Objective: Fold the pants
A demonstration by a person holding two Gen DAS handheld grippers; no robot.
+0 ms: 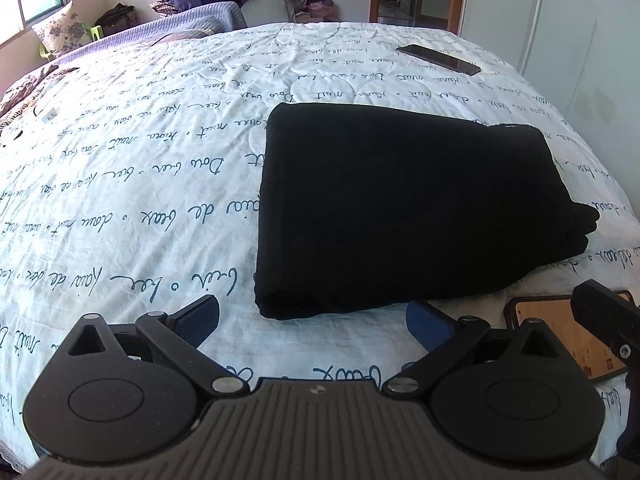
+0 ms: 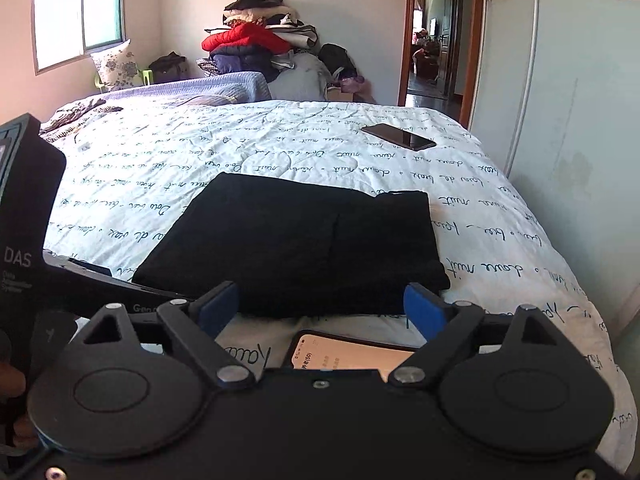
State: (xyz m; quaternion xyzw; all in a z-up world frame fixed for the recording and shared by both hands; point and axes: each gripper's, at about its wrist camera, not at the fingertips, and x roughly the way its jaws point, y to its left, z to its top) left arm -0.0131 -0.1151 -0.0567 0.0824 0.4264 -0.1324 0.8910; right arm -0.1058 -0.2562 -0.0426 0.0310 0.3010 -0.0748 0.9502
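The black pants [image 1: 404,208] lie folded into a compact stack on the white bedspread with script print [image 1: 132,184]; they also show in the right wrist view [image 2: 304,244]. My left gripper [image 1: 314,320] is open and empty, just in front of the stack's near edge. My right gripper [image 2: 320,306] is open and empty, also just short of the stack's near edge, above a lit phone. Neither gripper touches the pants.
A lit phone [image 2: 352,354] lies on the bed near the front edge, also in the left wrist view [image 1: 560,332]. A dark phone [image 2: 398,136] lies beyond the pants. A clothes pile [image 2: 256,46] stands at the far wall. A wardrobe [image 2: 580,100] flanks the bed's right side.
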